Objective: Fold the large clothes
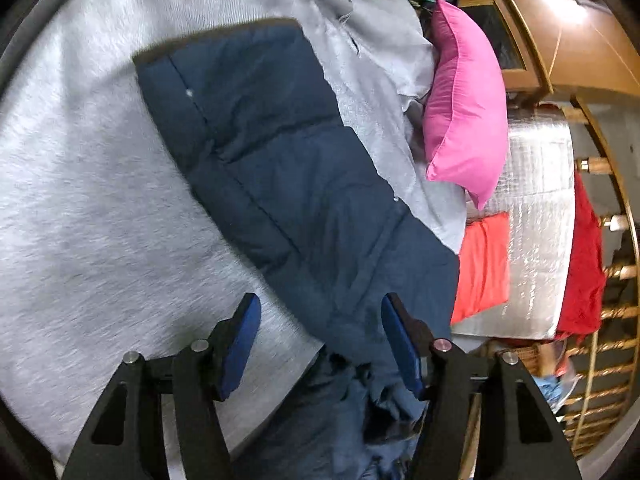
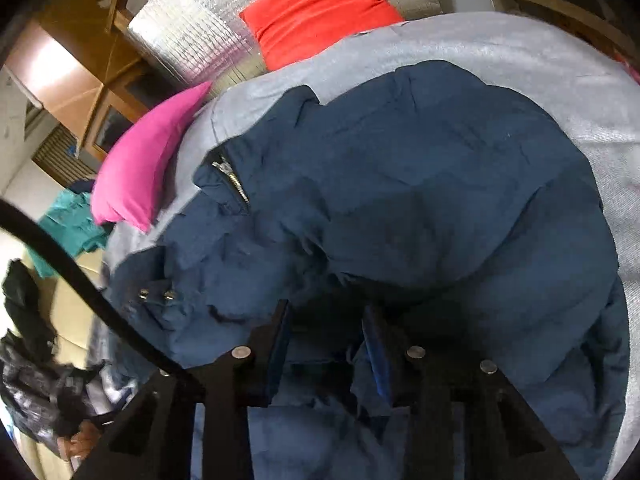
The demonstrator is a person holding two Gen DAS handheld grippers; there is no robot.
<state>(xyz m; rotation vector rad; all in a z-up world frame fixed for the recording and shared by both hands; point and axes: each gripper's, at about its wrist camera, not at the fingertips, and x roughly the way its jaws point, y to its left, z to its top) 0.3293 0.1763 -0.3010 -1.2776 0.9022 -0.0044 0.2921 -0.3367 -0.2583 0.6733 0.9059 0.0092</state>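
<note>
Navy padded jacket (image 1: 280, 184) spread on a grey sheet (image 1: 80, 200), lying ahead of and under both tools. Seen from the left wrist: a long quilted panel running as a band from the far upper left, down and toward the tool, ending in crumpled folds just beneath and between the fingers. Long axis diagonal, far end pointing up-left away from the tool, near end bunched at the tool's right finger.

Left gripper (image 1: 320, 344) parted to a middling gap, blue pads (image 1: 240, 344) clear on both inner faces; jacket cloth lies in the gap below, but neither pad presses on it. Nothing gripped.

Seen from the right wrist: the jacket (image 2: 420, 200) fills the space ahead as a rounded heap, collar and metal zip (image 2: 232, 178) off to the tool's upper left, two snap studs (image 2: 156, 294) nearer on the left. Bulk curving away to the right and down past the right finger.

Right gripper (image 2: 326, 344) set at a narrower gap, jaws apart, dark folds of jacket lying between and beneath the fingers; deep shadow there, so contact with the pads cannot be told for certain, though a gap shows on each side.

Beyond the jacket: pink cushion (image 1: 464, 112) to the far right of the left tool, red cushion (image 1: 484, 264) nearer.
</note>
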